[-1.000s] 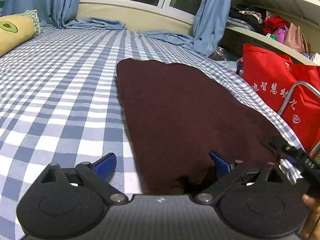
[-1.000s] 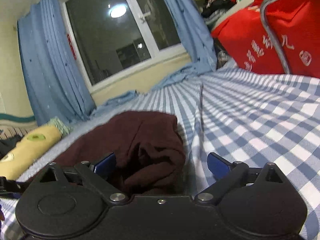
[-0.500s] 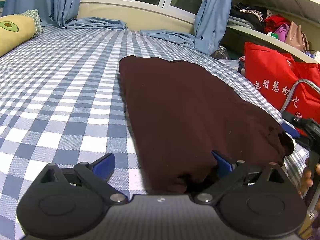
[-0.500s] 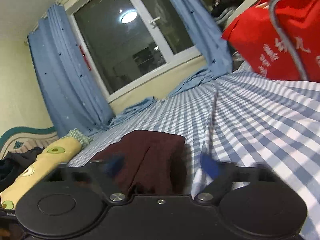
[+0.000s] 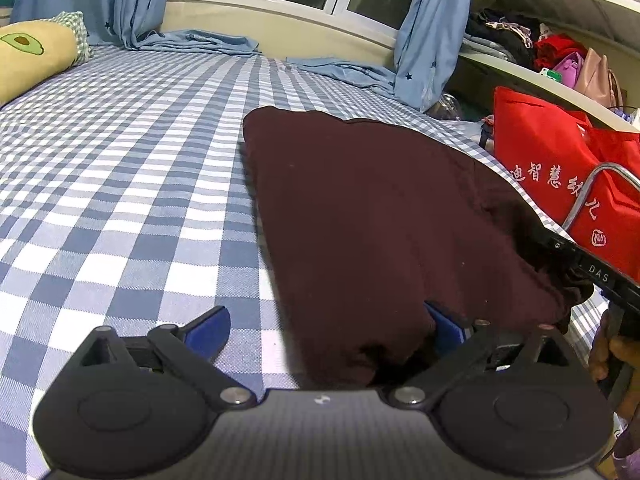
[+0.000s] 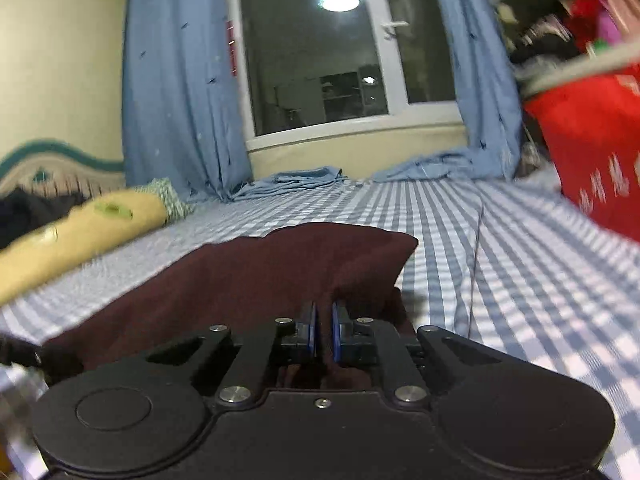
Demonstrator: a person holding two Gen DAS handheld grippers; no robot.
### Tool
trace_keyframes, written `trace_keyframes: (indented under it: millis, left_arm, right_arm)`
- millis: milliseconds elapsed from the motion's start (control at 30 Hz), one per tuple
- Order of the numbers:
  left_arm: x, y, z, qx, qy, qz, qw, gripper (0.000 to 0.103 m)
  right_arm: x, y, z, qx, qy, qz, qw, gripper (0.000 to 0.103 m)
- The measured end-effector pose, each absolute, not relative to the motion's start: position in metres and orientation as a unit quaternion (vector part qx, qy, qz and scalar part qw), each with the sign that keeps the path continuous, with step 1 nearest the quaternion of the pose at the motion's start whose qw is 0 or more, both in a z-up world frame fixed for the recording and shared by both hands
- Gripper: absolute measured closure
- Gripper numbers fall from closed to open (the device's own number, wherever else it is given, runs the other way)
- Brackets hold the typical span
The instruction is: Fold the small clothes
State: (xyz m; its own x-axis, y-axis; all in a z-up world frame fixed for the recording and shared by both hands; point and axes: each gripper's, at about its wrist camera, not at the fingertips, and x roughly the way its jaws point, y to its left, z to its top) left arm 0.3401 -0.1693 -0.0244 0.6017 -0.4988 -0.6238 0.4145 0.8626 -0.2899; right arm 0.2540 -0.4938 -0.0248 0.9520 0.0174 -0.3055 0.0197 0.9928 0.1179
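Observation:
A dark maroon garment (image 5: 380, 208) lies flat on the blue checked bed (image 5: 120, 168). My left gripper (image 5: 326, 330) is open, its blue fingers spread wide; the garment's near left corner lies between them, against the right finger. My right gripper (image 6: 324, 330) is shut on the garment's near right corner (image 6: 280, 276), cloth pinched between the blue pads. The right gripper's black body also shows in the left wrist view (image 5: 584, 268) at the garment's right edge.
A red bag with white characters (image 5: 560, 176) and a metal rail (image 5: 592, 184) stand by the bed's right side. A yellow avocado pillow (image 5: 28, 52) lies far left. Blue curtains (image 5: 132, 4) and a window are behind. A cluttered shelf (image 5: 540, 48) is at upper right.
My right gripper has closed from wide open onto the garment's corner and swung to face the window. The left gripper has stayed open at the near left corner.

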Motion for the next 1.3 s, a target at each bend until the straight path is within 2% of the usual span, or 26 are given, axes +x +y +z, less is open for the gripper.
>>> trace_keyframes:
  millis: [167, 233, 300, 367, 433, 600, 800, 867, 900, 1000, 1300]
  left_arm:
    - [0.339, -0.169, -0.026, -0.066, 0.366, -0.252, 0.893, 0.002]
    - [0.339, -0.168, -0.027, -0.069, 0.365, -0.254, 0.893, 0.001]
    - [0.341, -0.167, -0.027, -0.078, 0.368, -0.253, 0.891, 0.0]
    - [0.344, -0.167, -0.026, -0.091, 0.376, -0.254, 0.886, 0.0]
    - [0.346, -0.168, -0.024, -0.092, 0.381, -0.254, 0.884, 0.0]
    - [0.349, -0.176, -0.008, -0.065, 0.38, -0.256, 0.887, 0.0]
    - [0.357, -0.193, 0.014, -0.006, 0.346, -0.249, 0.905, 0.001]
    - [0.365, -0.196, 0.019, -0.005, 0.343, -0.253, 0.905, 0.001]
    - [0.371, -0.197, 0.019, -0.005, 0.346, -0.254, 0.903, 0.001]
    - [0.395, -0.2, 0.011, -0.016, 0.369, -0.257, 0.893, 0.001]
    - [0.422, -0.199, -0.014, -0.061, 0.392, -0.276, 0.876, 0.0]
  right_arm:
    - [0.256, -0.521, -0.026, 0.115, 0.166, -0.01, 0.979, 0.092]
    - [0.258, -0.54, -0.029, 0.156, 0.183, -0.015, 0.971, 0.079]
    - [0.261, -0.558, -0.035, 0.203, 0.202, -0.007, 0.958, 0.056]
    - [0.265, -0.57, -0.041, 0.239, 0.215, -0.002, 0.947, 0.047]
    - [0.27, -0.578, -0.046, 0.266, 0.225, 0.013, 0.937, 0.043]
    - [0.293, -0.583, -0.047, 0.296, 0.249, 0.046, 0.921, 0.026]
    - [0.306, -0.585, -0.058, 0.301, 0.259, 0.044, 0.917, 0.024]
    - [0.303, -0.584, -0.059, 0.297, 0.253, 0.053, 0.919, 0.02]
    - [0.301, -0.584, -0.059, 0.297, 0.251, 0.062, 0.919, 0.016]
    - [0.303, -0.584, -0.06, 0.302, 0.25, 0.075, 0.917, 0.011]
    - [0.301, -0.582, -0.061, 0.304, 0.246, 0.077, 0.917, 0.009]
